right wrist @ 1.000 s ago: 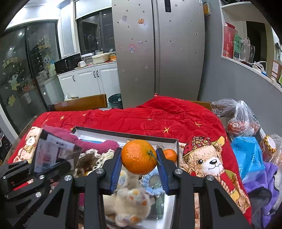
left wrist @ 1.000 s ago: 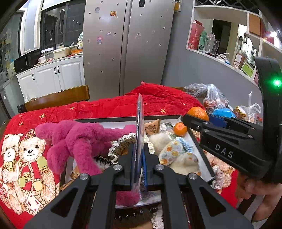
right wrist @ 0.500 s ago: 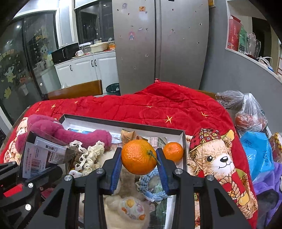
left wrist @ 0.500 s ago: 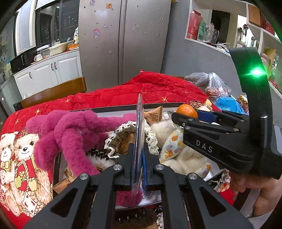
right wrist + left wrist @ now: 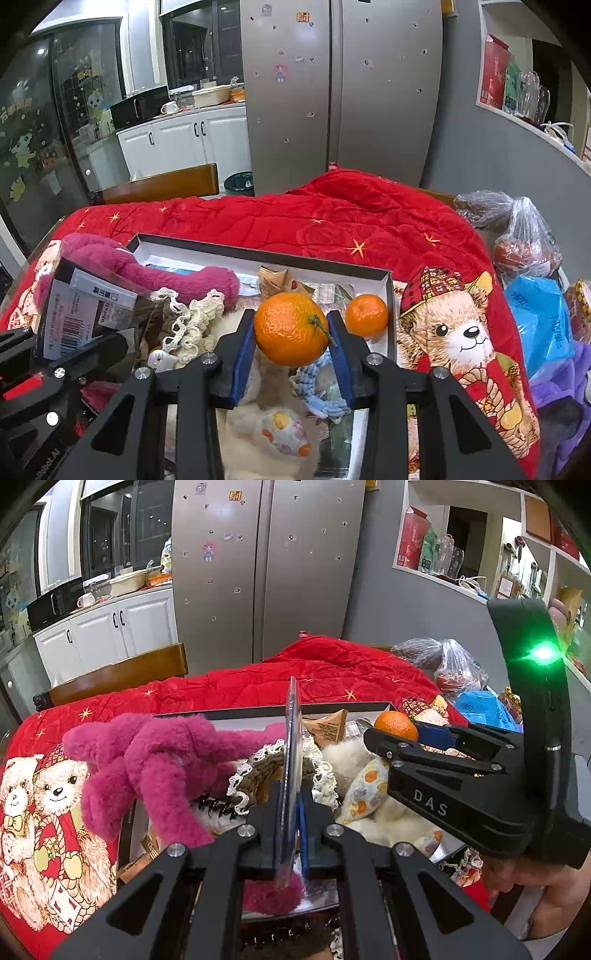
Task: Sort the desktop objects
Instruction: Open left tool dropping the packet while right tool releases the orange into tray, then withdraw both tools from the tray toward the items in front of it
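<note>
Two claws are working at once here, and each is carrying something above the shallow box (image 5: 388, 295) we are sorting into. Our right claw (image 5: 291, 345) is pinching a large orange (image 5: 290, 328) between its blue pads, holding it across the widest part, likely so the round fruit cannot roll out. It is hanging just above the box's right end, near the smaller orange (image 5: 366, 315) already lying in that corner, so we are probably grouping fruit together. Our left claw (image 5: 290, 830) is pressed tight on a thin clear packet (image 5: 291, 760), gripping it edge-on and upright, which keeps the flat sheet from flopping. Below it, the pink plush toy (image 5: 147, 753) is sprawling over the box's left rim, and a lace-edged item (image 5: 273, 764) is crowding the middle on the red blanket (image 5: 332, 218).
</note>
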Demonstrator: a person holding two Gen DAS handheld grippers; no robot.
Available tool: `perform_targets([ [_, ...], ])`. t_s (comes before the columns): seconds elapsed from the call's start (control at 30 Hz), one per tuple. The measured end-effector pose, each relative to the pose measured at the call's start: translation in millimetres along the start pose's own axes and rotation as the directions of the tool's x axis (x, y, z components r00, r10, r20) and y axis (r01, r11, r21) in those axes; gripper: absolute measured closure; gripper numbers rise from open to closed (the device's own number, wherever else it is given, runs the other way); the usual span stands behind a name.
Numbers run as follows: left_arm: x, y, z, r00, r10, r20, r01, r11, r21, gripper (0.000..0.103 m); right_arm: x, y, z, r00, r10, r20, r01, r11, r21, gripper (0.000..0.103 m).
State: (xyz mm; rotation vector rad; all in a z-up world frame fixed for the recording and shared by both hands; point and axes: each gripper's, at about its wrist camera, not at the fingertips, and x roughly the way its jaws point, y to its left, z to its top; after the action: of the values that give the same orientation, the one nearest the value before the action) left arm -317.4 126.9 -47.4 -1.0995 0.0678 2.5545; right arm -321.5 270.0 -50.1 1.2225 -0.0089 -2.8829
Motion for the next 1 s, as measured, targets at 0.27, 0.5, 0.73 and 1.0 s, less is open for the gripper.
perform_targets([
  [0.27,1.9,-0.3,0.2,1.0,0.0,-0.006,0.0,1.0,-0.001,0.095,-1.7,0.7,-0.4,1.0,-0.003,0.005,0.003,1.0,-0.005,0.064],
  [0.5,-0.5,-1.6,0.8,1.0,0.012,0.001,-0.012,1.0,0.005,0.077,-1.7,3.5,-0.9,1.0,0.0,0.001,0.0,1.0,-0.018,0.064],
  [0.73,-11.1,9.7,3.6,0.999,0.026,0.039,-0.024,0.998,-0.055,0.02,-9.4,-1.8,1.9,1.0,-0.009,0.029,0.009,1.0,0.006,0.033],
  [1.0,-14.2,3.9,5.4,0.998,0.042,0.041,-0.04,0.999,-0.035,0.019,-18.3,-3.9,5.0,0.999,-0.001,0.049,0.001,1.0,0.01,0.03],
])
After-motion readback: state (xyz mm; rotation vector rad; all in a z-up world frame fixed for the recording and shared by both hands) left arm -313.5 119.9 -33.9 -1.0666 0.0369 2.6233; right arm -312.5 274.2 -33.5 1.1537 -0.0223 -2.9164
